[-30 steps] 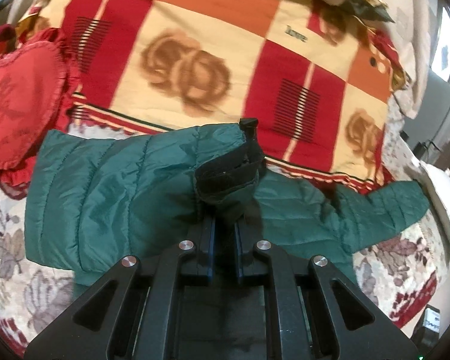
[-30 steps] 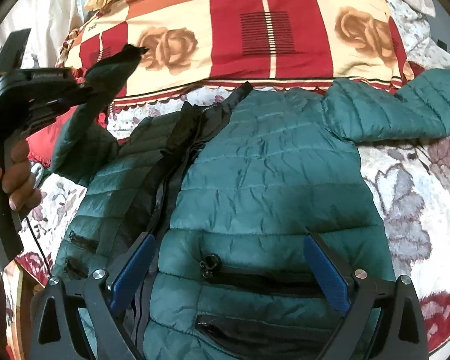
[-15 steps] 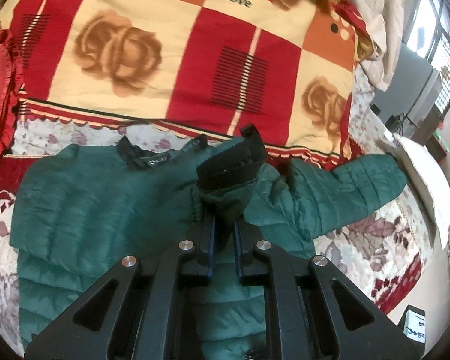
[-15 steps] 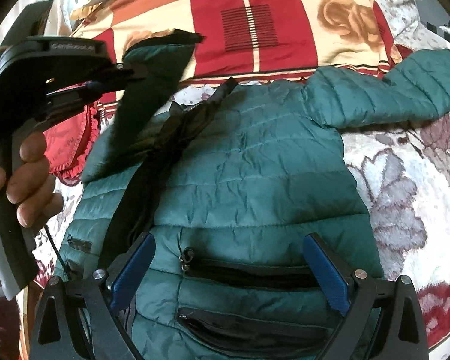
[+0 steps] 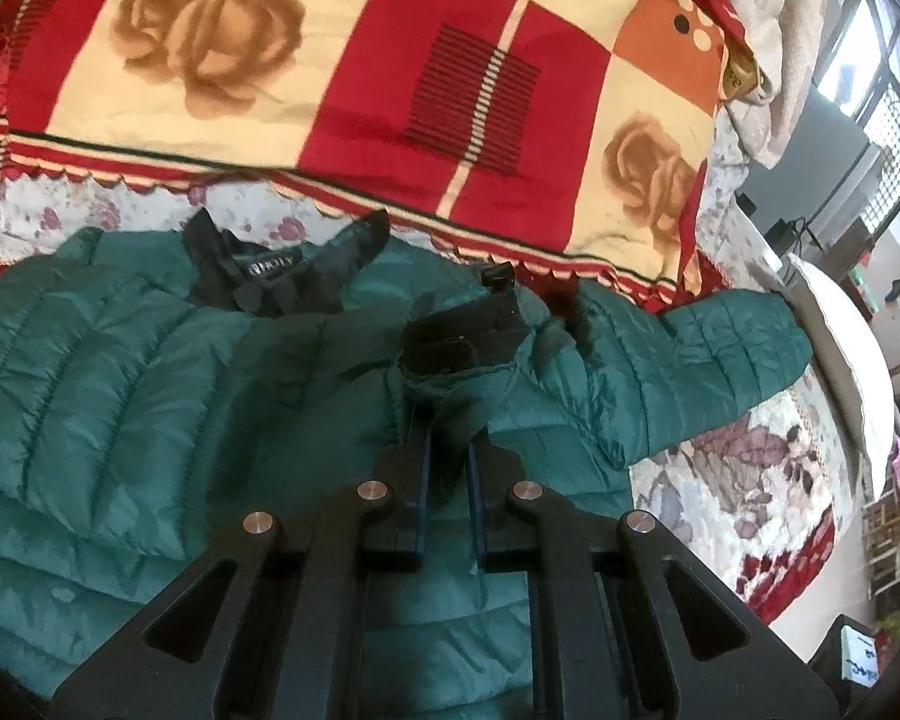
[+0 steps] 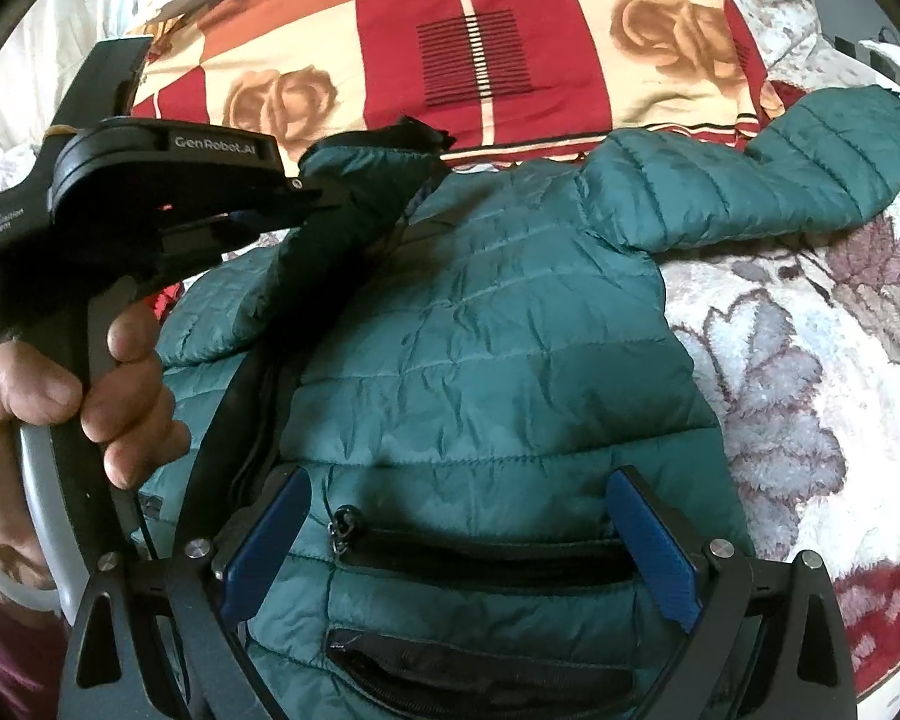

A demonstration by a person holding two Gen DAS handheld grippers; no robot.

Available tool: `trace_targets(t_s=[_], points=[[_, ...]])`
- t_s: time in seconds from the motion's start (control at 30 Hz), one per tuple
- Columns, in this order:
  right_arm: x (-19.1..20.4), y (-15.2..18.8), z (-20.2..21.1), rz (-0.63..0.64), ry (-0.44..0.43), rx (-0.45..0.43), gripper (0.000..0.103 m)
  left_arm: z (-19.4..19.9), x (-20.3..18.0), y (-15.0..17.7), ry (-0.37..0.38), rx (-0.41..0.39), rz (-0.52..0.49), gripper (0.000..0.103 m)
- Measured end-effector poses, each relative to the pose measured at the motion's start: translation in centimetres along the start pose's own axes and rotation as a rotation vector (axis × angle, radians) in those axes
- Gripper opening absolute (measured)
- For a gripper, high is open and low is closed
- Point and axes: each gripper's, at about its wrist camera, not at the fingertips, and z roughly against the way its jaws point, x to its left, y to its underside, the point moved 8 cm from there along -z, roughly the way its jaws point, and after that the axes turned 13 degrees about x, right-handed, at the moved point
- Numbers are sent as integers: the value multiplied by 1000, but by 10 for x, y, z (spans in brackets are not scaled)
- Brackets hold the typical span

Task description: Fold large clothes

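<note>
A dark green quilted puffer jacket [image 6: 498,324] lies front up on the bed, its collar toward the red blanket; it also shows in the left wrist view [image 5: 120,396]. My left gripper [image 5: 448,456] is shut on the jacket's left sleeve cuff [image 5: 462,348] and holds the sleeve over the jacket's chest. In the right wrist view that gripper [image 6: 324,192] and the raised sleeve [image 6: 360,180] sit at the left. The other sleeve [image 6: 810,180] lies stretched out to the right. My right gripper [image 6: 459,540] is open and empty above the jacket's zip pockets [image 6: 480,558].
A red, cream and orange checked blanket [image 5: 390,78] with rose prints lies behind the jacket. The floral bedspread [image 6: 810,396] is bare to the right. A white pillow [image 5: 840,348] lies at the bed's right edge, with room furniture beyond it.
My left gripper has carried the cuff rightward and inward, from beside the jacket to over its chest. The right gripper has stayed open over the hem, drifting slightly closer.
</note>
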Motion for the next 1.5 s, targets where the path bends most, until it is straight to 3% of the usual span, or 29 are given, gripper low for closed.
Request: trace_targets(t_s=[0.07, 0.13, 0.2, 0.27, 0.33, 0.5, 0.63, 0.83, 0.97, 1.03, 1.13, 1.2, 1.27, 1.3, 1.37, 1.47, 1.5], points=[[-2, -3, -1, -5, -9, 1, 98, -6, -1, 1, 19, 15, 4, 10], [-2, -4, -1, -3, -15, -1, 98, -12, 0, 3, 40, 49, 17, 18], [-3, -4, 0, -5, -26, -8, 99, -16, -1, 6, 88, 78, 30, 31], [-4, -5, -1, -14, -47, -10, 102, -13, -2, 9, 132, 85, 46, 55], [-4, -5, -1, -19, -54, -11, 102, -2, 0, 10, 139, 64, 48, 66], [2, -7, 1, -28, -99, -11, 102, 37, 25, 17, 132, 49, 59, 66], [16, -10, 0, -19, -138, -2, 102, 77, 88, 34, -29, 6, 134, 66], [38, -33, -7, -24, -177, 12, 102, 113, 191, 63, -211, -69, 312, 66], [40, -60, -32, -69, -208, 54, 102, 122, 232, 78, -267, -113, 396, 66], [37, -74, -55, -116, -228, 104, 102, 125, 246, 84, -251, -143, 433, 66], [29, -91, -74, -189, -229, 97, 102, 122, 266, 90, -249, -182, 476, 66], [26, -101, -77, -201, -227, 67, 90, 115, 281, 96, -273, -176, 496, 66], [27, -108, -83, -194, -229, 63, 65, 106, 292, 97, -267, -141, 513, 66], [29, -110, -87, -188, -233, 70, 61, 102, 296, 98, -255, -131, 526, 66], [34, -115, -91, -147, -224, 66, 40, 103, 300, 97, -239, -147, 539, 66], [36, -126, -81, -80, -155, 3, 20, 103, 298, 96, -236, -153, 526, 66], [33, -130, -74, -76, -147, -21, 19, 103, 297, 97, -236, -151, 523, 66]])
